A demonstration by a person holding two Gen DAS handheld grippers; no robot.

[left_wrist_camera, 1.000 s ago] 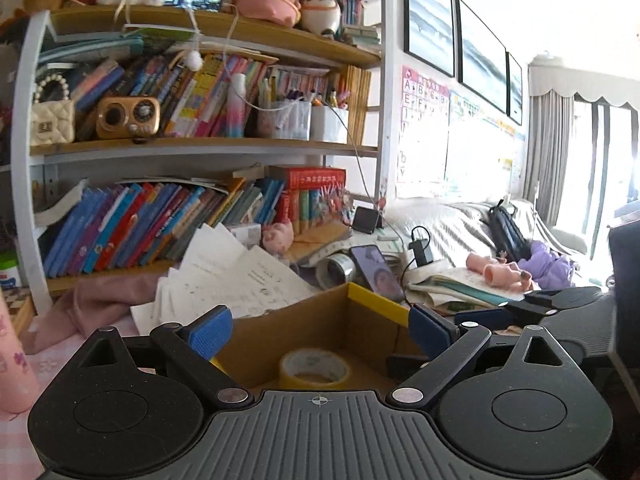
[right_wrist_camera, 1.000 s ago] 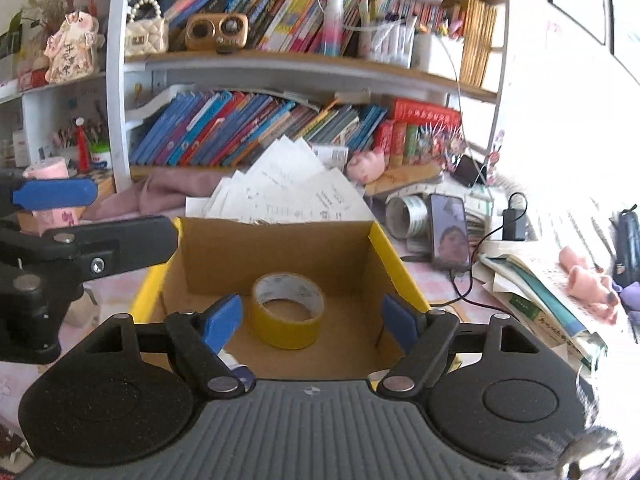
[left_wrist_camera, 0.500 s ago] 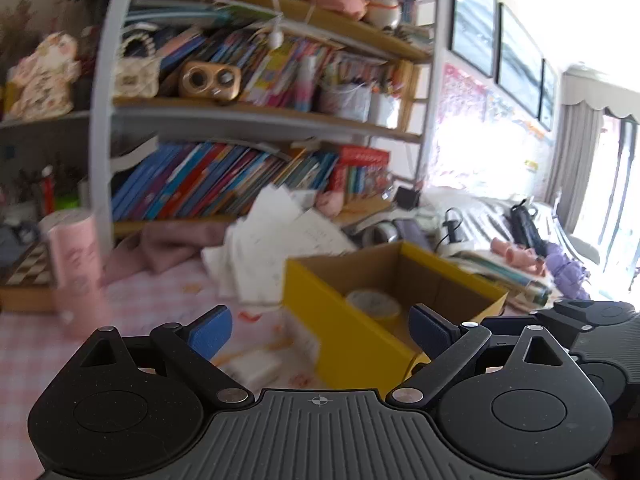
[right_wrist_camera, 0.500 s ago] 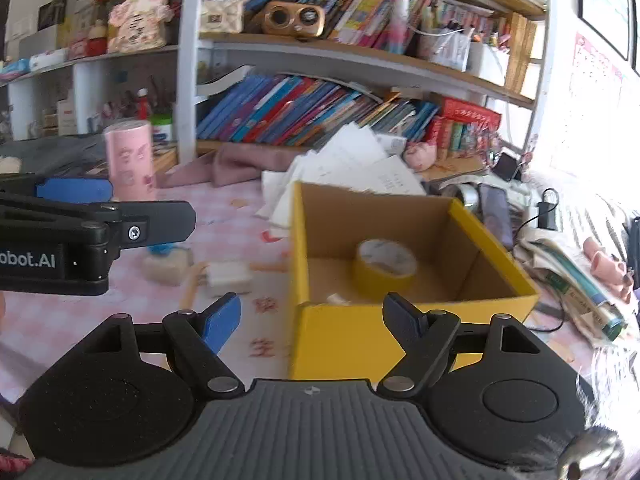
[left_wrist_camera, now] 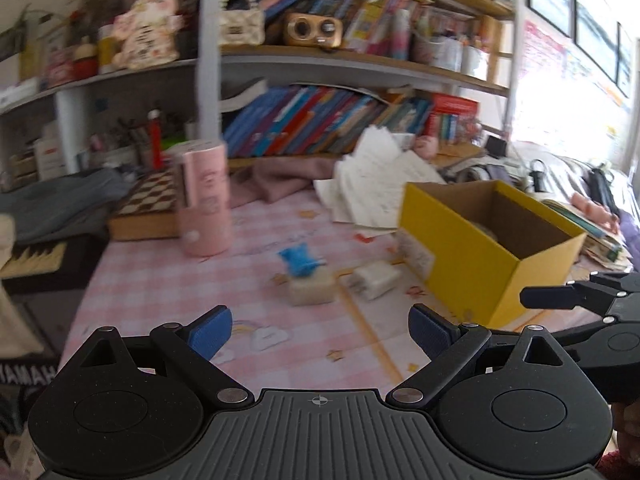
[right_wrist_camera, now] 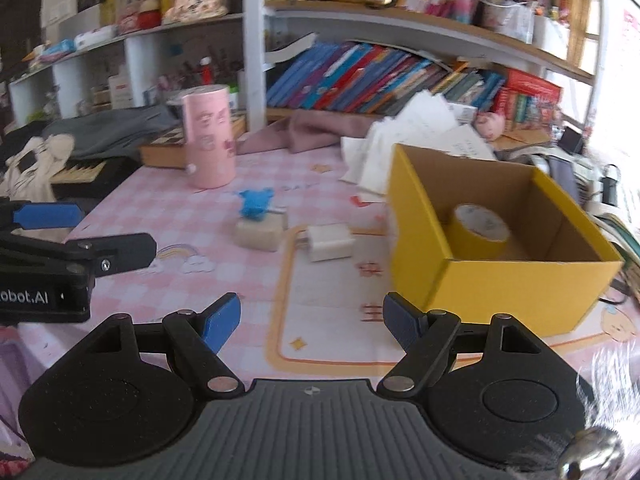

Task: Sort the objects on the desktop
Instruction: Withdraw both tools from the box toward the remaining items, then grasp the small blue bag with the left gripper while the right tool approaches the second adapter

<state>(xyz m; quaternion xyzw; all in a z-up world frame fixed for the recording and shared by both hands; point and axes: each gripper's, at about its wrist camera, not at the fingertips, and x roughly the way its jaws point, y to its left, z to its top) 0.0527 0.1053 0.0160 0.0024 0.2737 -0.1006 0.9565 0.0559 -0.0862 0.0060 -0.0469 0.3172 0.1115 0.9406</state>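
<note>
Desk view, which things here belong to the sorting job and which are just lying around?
Job: yellow box, tape roll inside it, white charger, blue toy on a beige block.

Lying about: pink cylinder, loose papers, chessboard, pink cloth.

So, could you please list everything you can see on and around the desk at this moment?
Box: one, yellow cardboard, open top, right side of desk.
Tape roll: one, yellow, inside the box.
Charger plug: one, white, on the tablecloth left of the box.
Small block: one, off-white, left of the plug.
Blue toy: one, on the block's far side.
Pink cylinder: one, upright, far left.
Chessboard box: one, brown, beside the cylinder.
Loose papers: a white pile behind the box.
Tablecloth: one, pink check.
Bookshelf: one, crammed with books.
Left gripper: black, blue pads, open, empty.
Right gripper: same, open, empty.
</note>
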